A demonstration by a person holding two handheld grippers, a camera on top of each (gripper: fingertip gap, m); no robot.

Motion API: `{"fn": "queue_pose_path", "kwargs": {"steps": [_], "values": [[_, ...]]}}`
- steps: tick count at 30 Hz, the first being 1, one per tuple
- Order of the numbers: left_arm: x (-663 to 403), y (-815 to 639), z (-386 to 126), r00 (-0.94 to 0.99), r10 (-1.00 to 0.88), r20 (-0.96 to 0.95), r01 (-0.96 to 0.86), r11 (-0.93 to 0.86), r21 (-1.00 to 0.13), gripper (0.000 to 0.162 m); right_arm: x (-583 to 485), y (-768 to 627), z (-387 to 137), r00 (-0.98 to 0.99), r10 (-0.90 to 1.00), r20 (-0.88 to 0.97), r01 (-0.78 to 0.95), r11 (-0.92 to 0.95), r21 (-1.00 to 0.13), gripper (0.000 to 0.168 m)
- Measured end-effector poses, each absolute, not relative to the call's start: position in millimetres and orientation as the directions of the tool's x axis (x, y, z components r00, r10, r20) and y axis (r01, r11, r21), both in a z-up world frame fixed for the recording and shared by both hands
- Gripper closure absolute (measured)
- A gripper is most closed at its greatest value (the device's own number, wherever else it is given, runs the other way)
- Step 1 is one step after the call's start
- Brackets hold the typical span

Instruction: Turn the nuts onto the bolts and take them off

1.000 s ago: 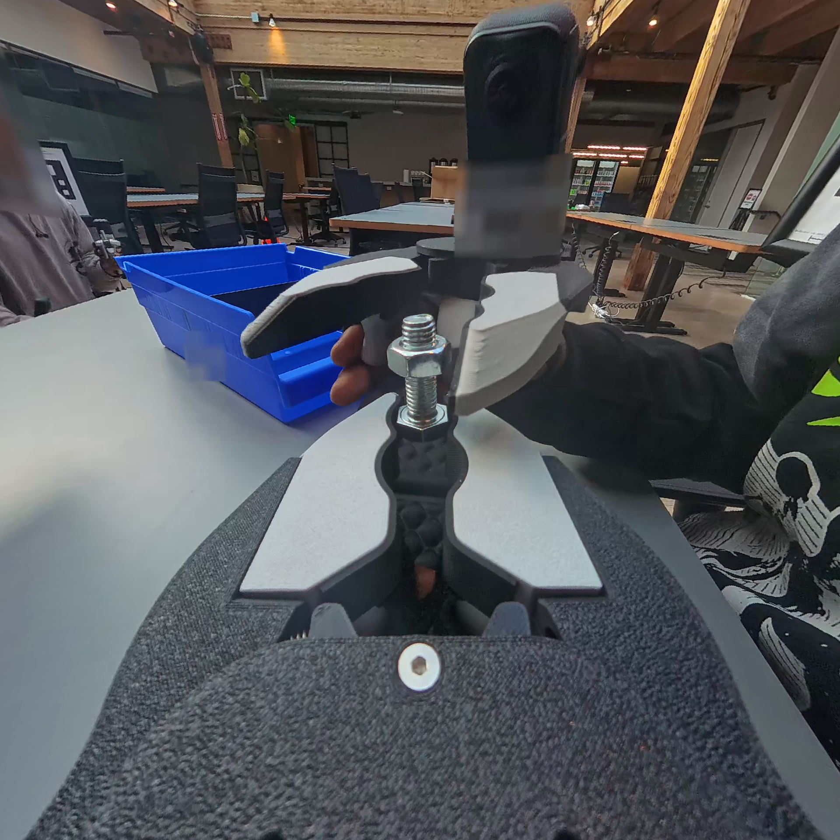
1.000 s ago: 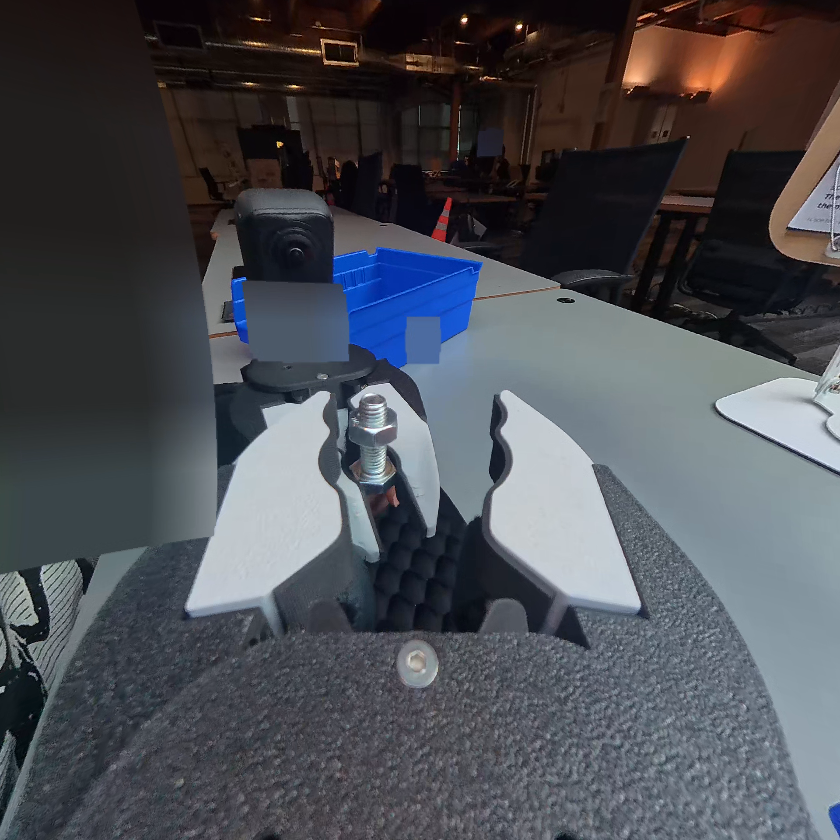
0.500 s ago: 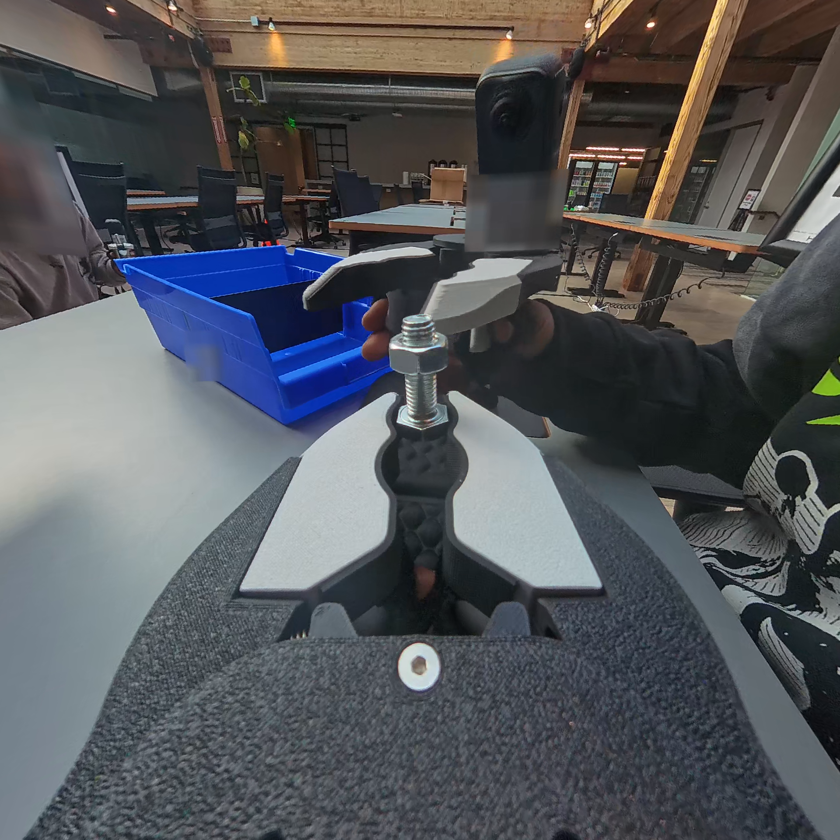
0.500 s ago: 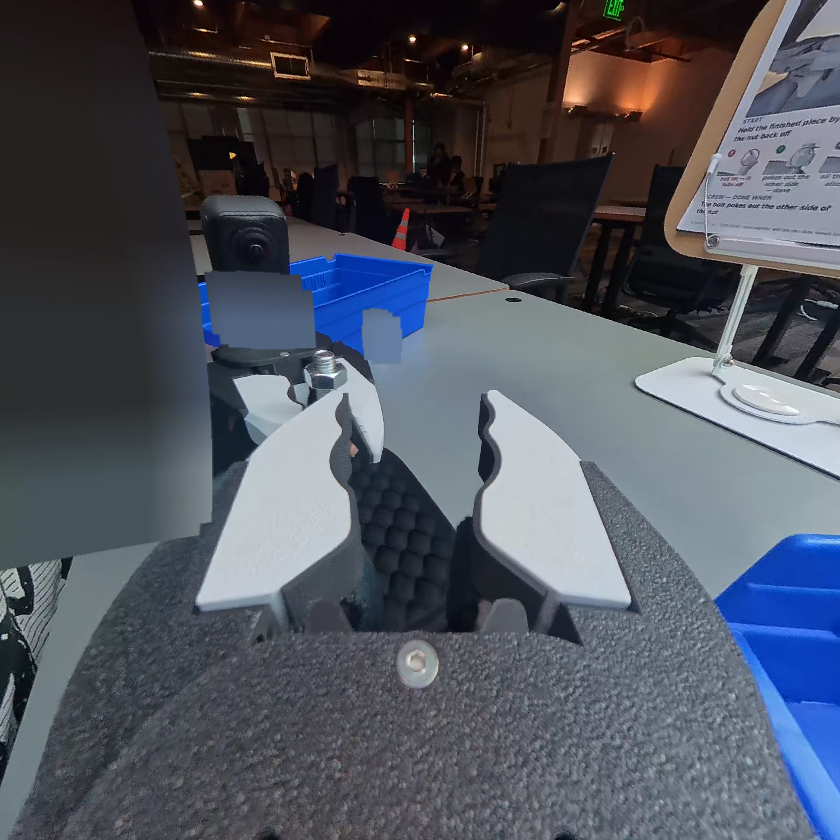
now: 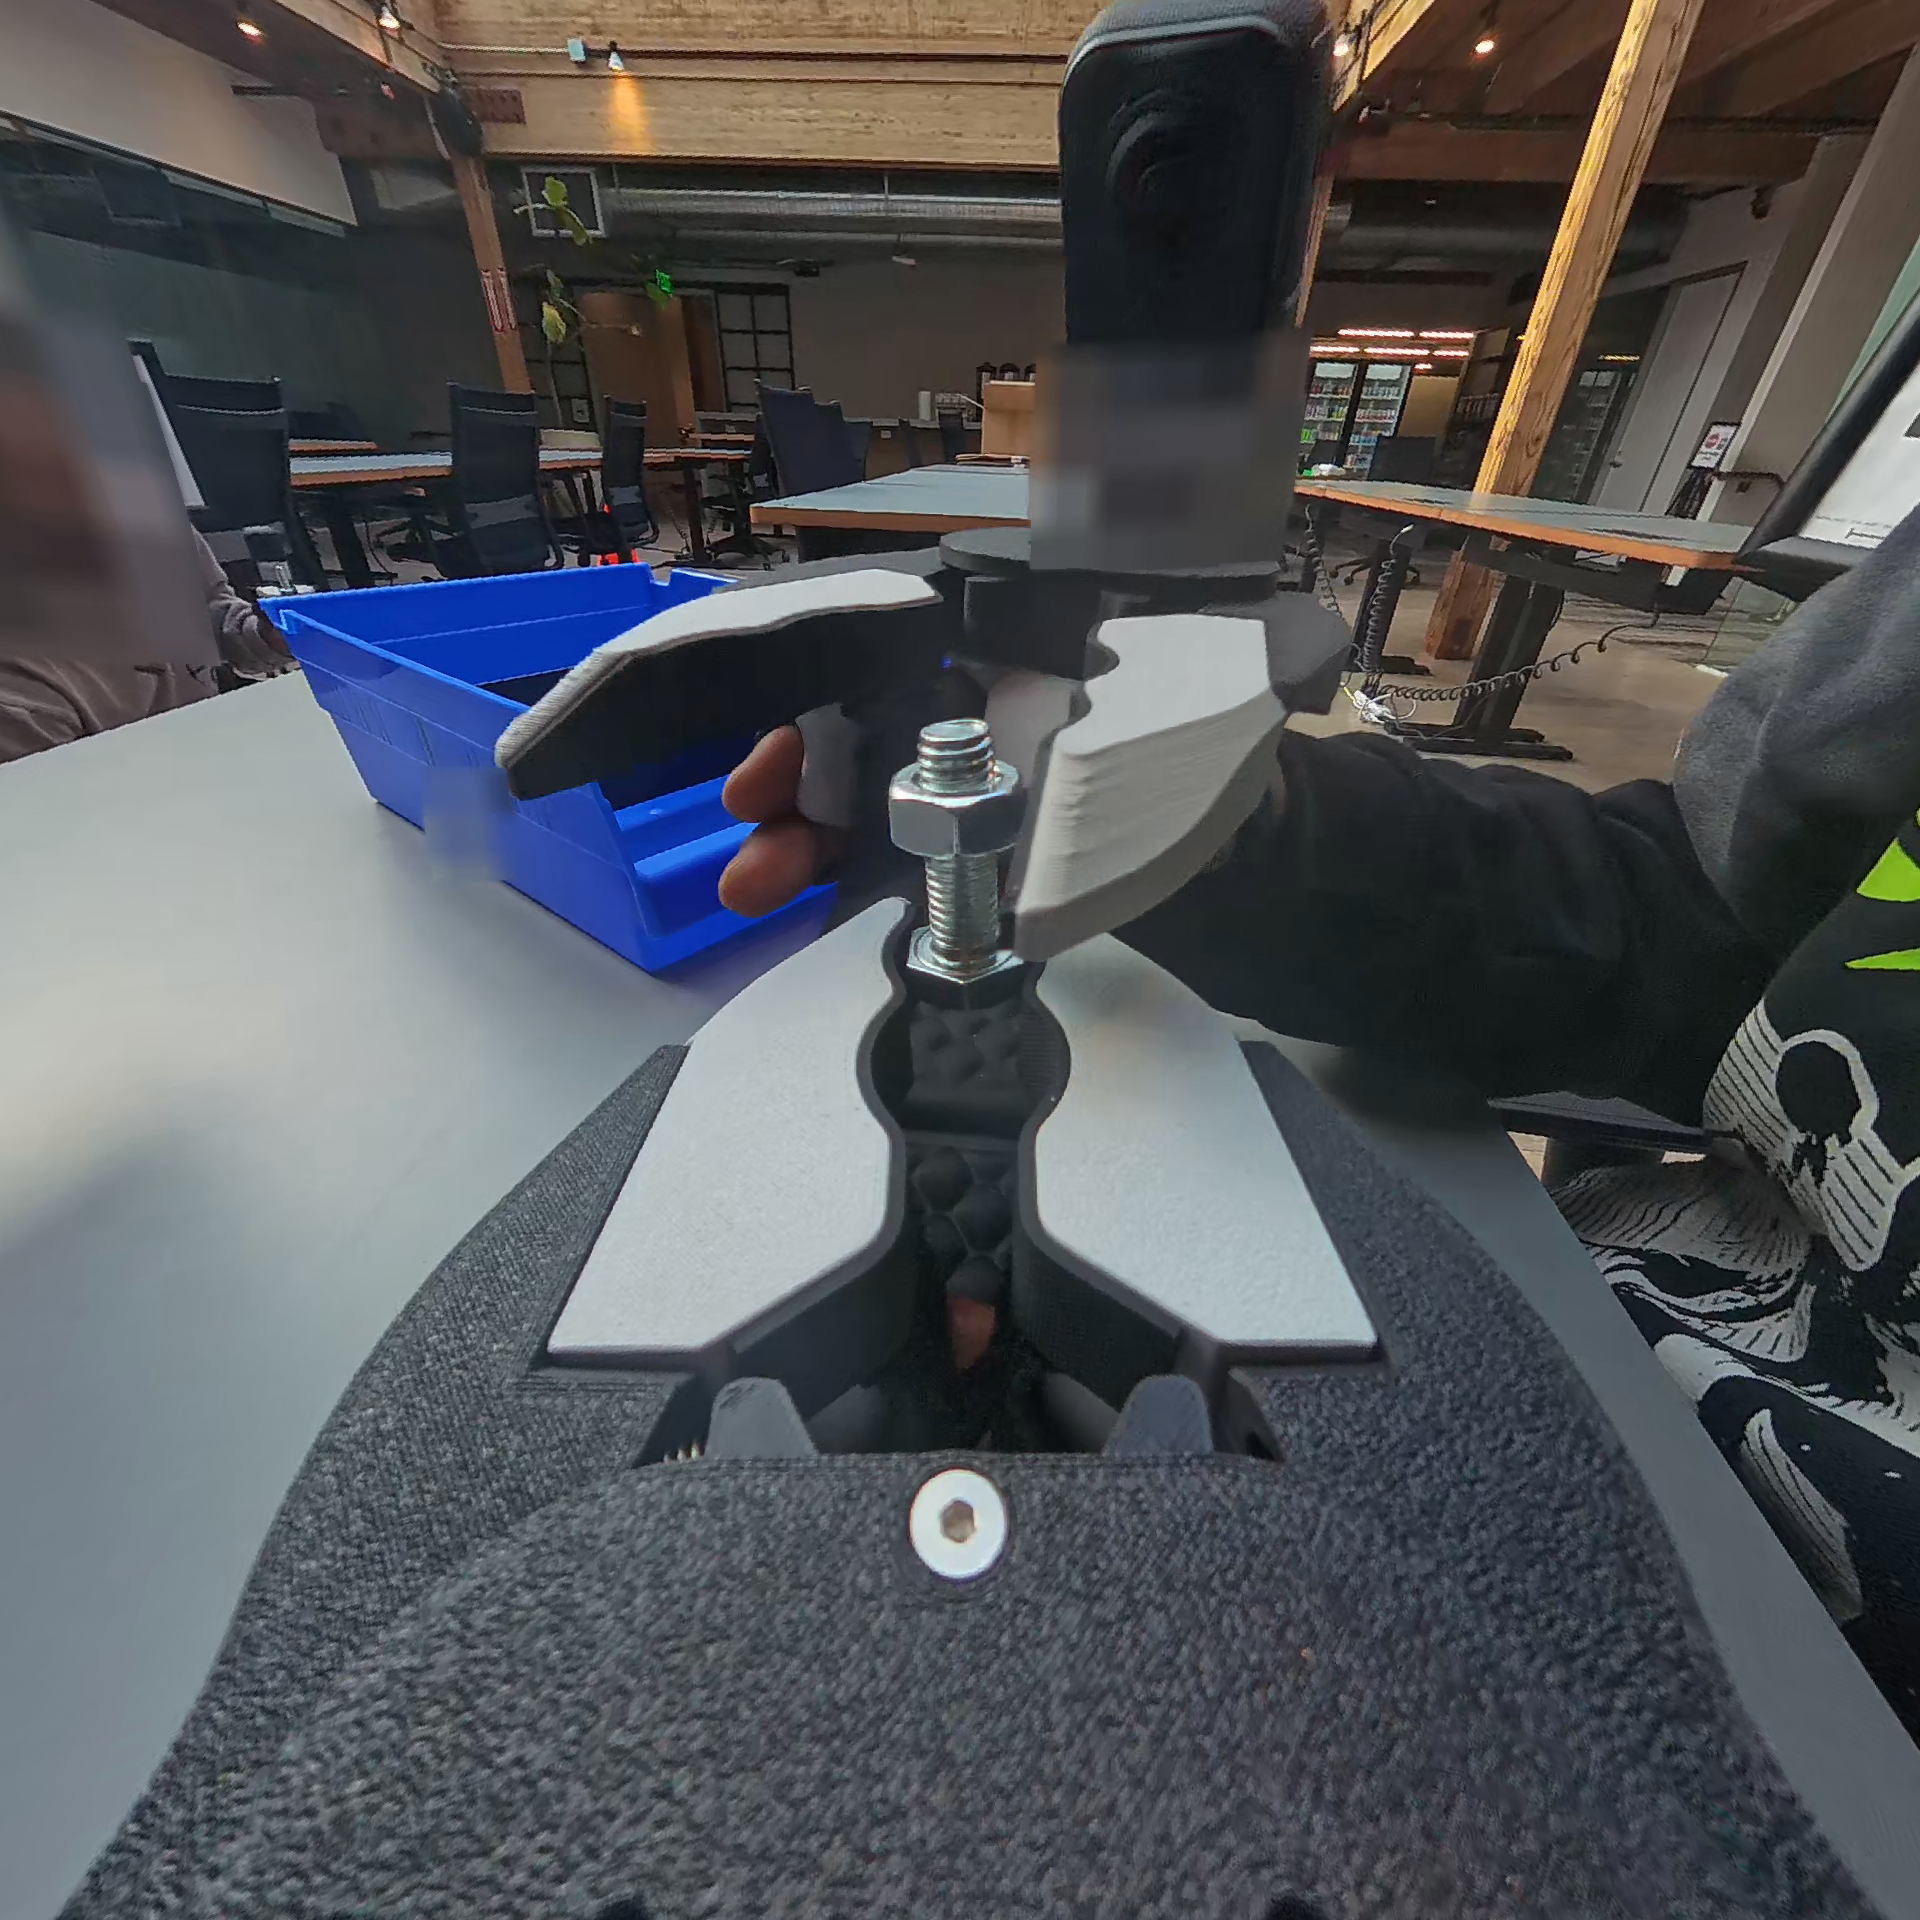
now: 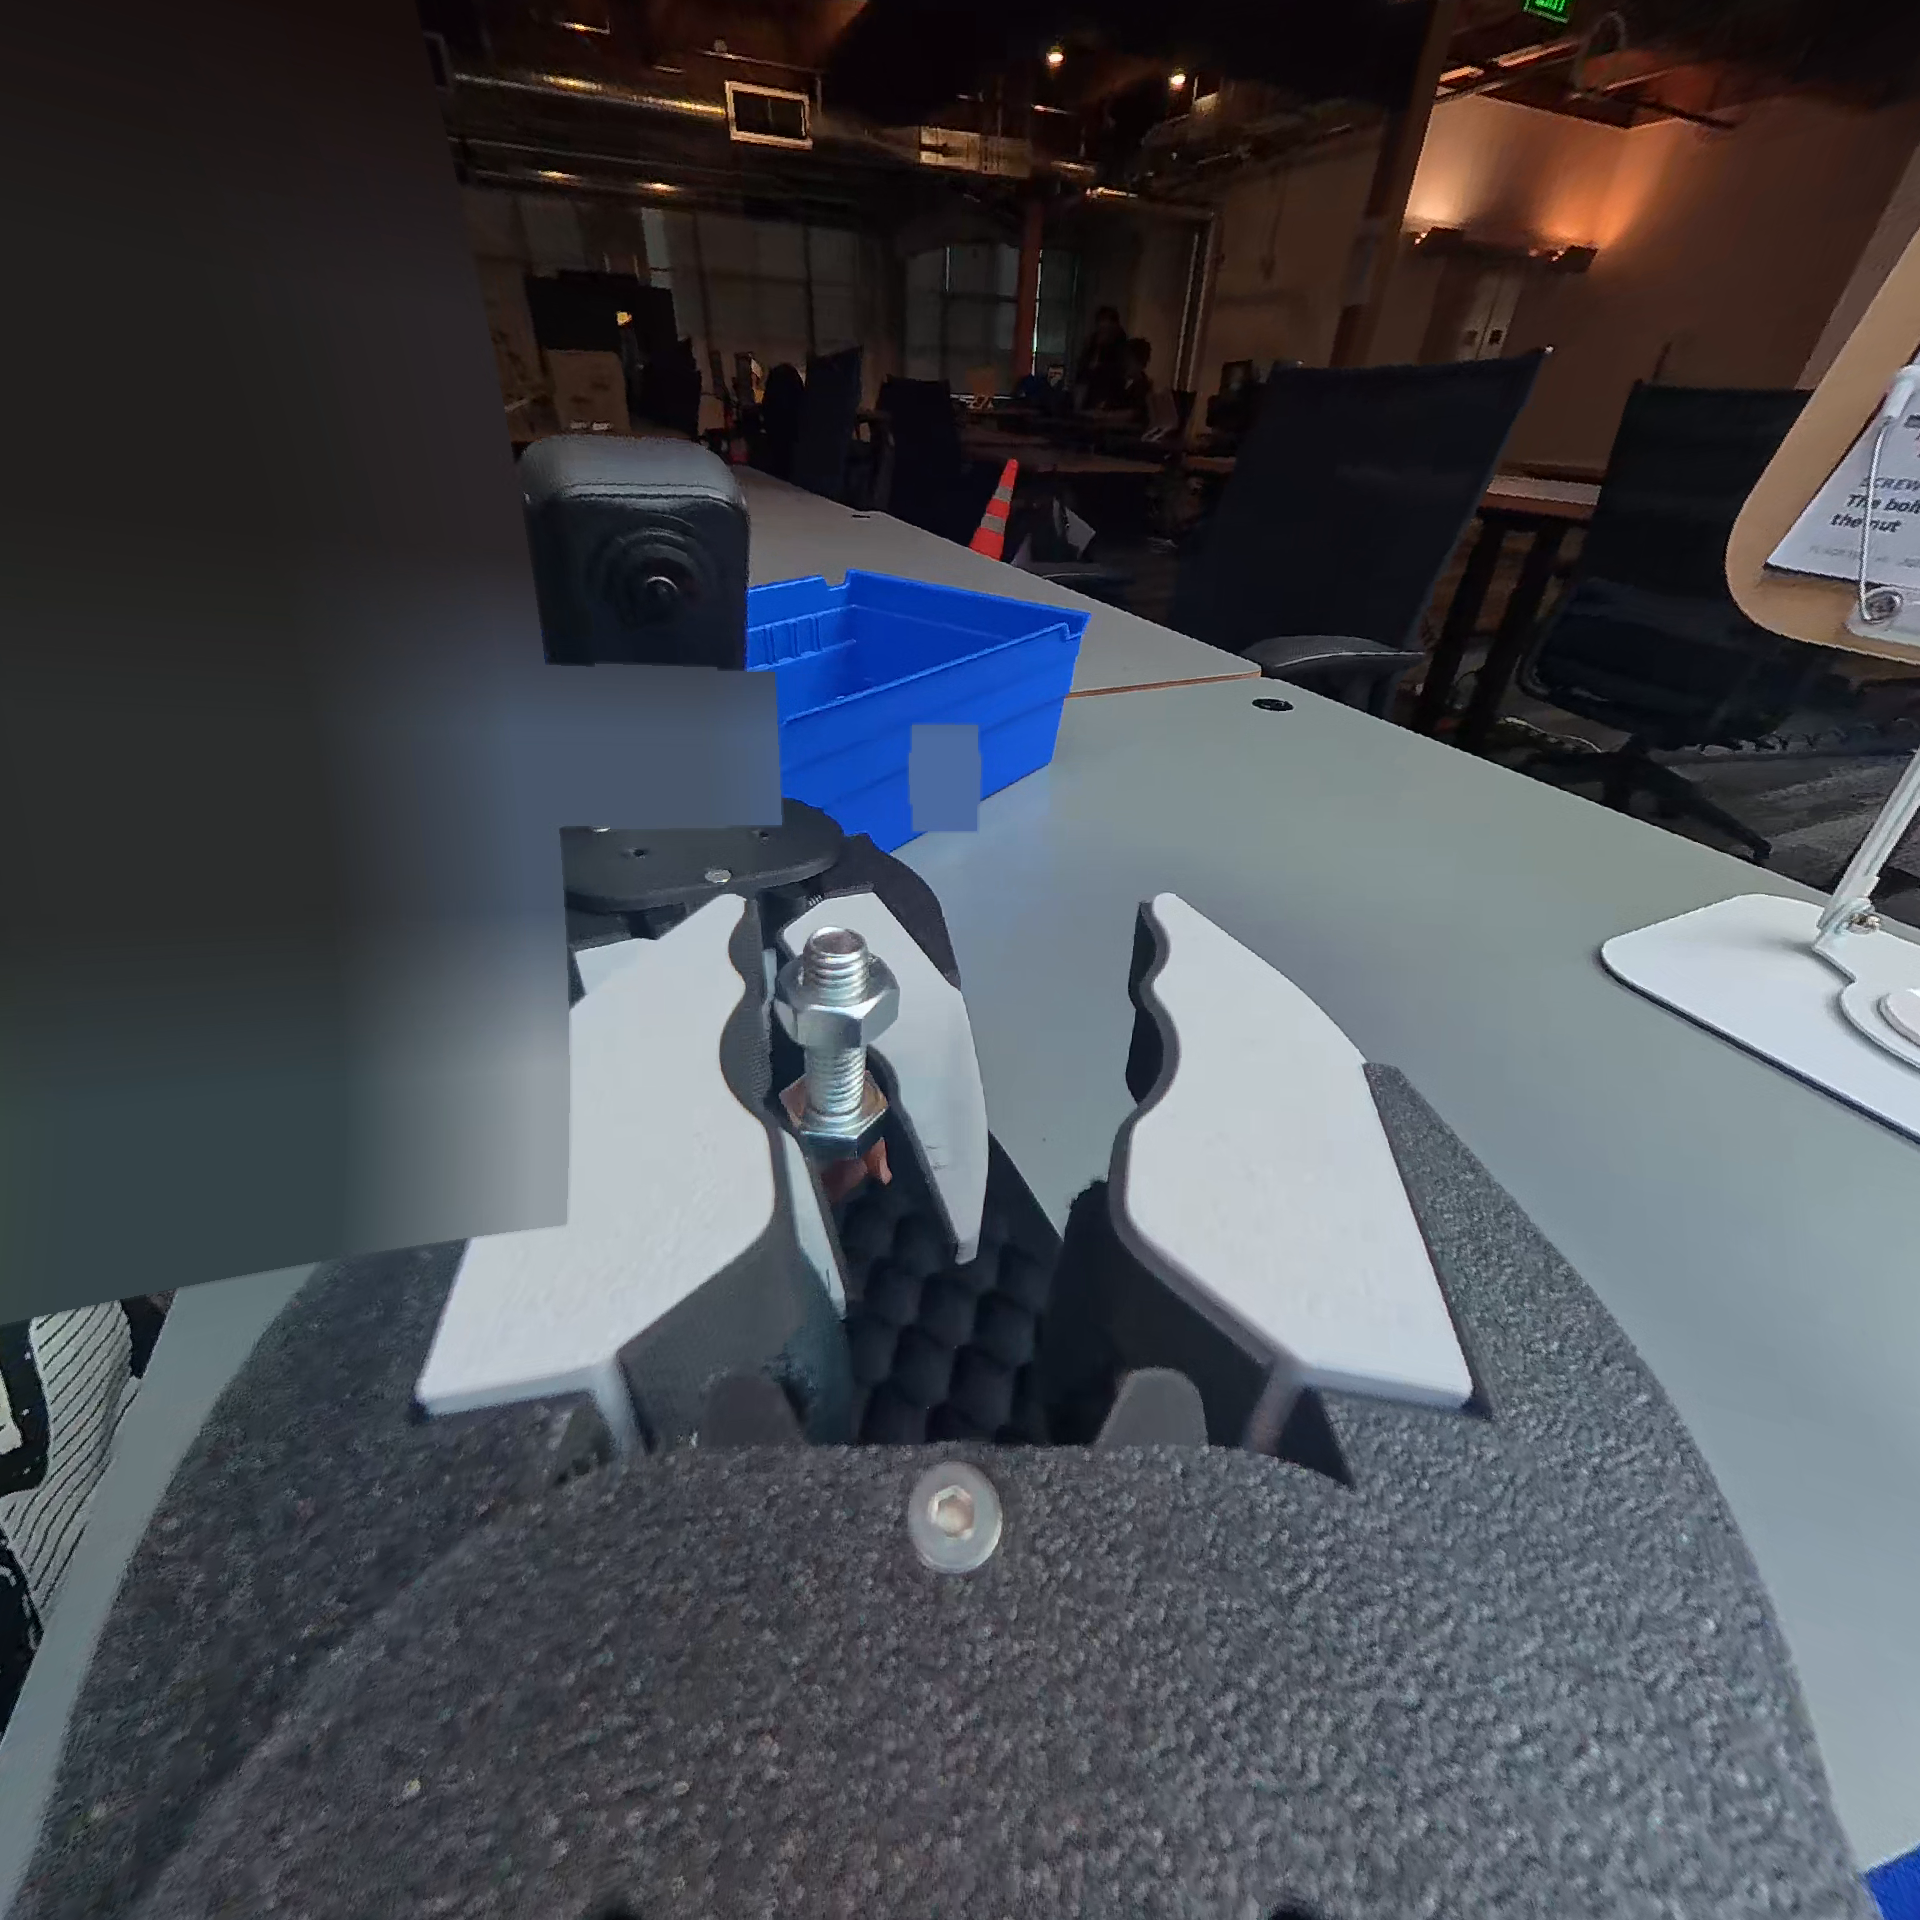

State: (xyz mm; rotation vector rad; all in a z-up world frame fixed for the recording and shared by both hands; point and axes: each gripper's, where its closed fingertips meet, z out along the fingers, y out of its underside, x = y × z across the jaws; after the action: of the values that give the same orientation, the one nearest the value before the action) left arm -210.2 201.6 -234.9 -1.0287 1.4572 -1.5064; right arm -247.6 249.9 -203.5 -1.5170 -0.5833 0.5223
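Observation:
My left gripper (image 5: 961, 971) is shut on the hex head of a steel bolt (image 5: 961, 904) and holds it upright above the grey table (image 5: 260, 1039). A steel nut (image 5: 956, 821) sits on the thread near the bolt's top. My right gripper (image 6: 940, 935) is open. In the right wrist view the bolt (image 6: 836, 1070) and nut (image 6: 834, 1003) stand inside its jaws, close to its left finger (image 6: 644, 1143) and far from the right one. From the left wrist view the right gripper (image 5: 769, 842) faces me with its fingers either side of the nut.
A blue plastic bin (image 5: 499, 665) stands on the table behind the bolt; it also shows in the right wrist view (image 6: 935, 665). A white stand base (image 6: 1766, 997) with a sign board sits at the right. A person's dark sleeve (image 5: 1455, 883) holds the right gripper. One gripper's finger ends stand about 6 cm off the other's.
The right gripper drew back from the bolt half a second ago, then came back, still open, so the nut is between its fingers again. The left gripper kept its hold.

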Motion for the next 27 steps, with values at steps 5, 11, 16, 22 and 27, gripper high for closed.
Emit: {"fn": "queue_pose_path", "kwargs": {"steps": [5, 11, 16, 22, 27], "values": [[-210.6, 201.5, -234.5, -0.366, -0.93, 0.031, 0.004, -0.035, -0.999, 0.146, -234.8, 242.6, -202.8, 0.772, 0.635, 0.024, 0.032, -0.001, -0.999, 0.101], [-210.8, 201.3, -234.2, -0.367, -0.93, 0.03, 0.005, -0.034, -0.999, 0.146, -212.5, 231.1, -203.9, 0.796, 0.604, 0.025, 0.032, 0.0, -0.999, 0.106], [-210.6, 200.9, -234.6, -0.368, -0.929, 0.029, 0.003, -0.032, -0.999, 0.146, -202.5, 224.8, -202.3, 0.797, 0.603, 0.007, 0.004, 0.007, -1.0, 0.106], [-210.5, 201.0, -234.5, -0.365, -0.931, 0.025, 0.005, -0.029, -1.0, 0.146, -232.8, 233.7, -199.5, 0.762, 0.648, 0.024, 0.01, 0.025, -1.0, 0.096], [-210.6, 201.2, -234.2, -0.366, -0.93, 0.028, 0.006, -0.032, -0.999, 0.146, -247.2, 247.8, -203.1, 0.763, 0.647, 0.011, 0.007, 0.009, -1.0, 0.095]]}}
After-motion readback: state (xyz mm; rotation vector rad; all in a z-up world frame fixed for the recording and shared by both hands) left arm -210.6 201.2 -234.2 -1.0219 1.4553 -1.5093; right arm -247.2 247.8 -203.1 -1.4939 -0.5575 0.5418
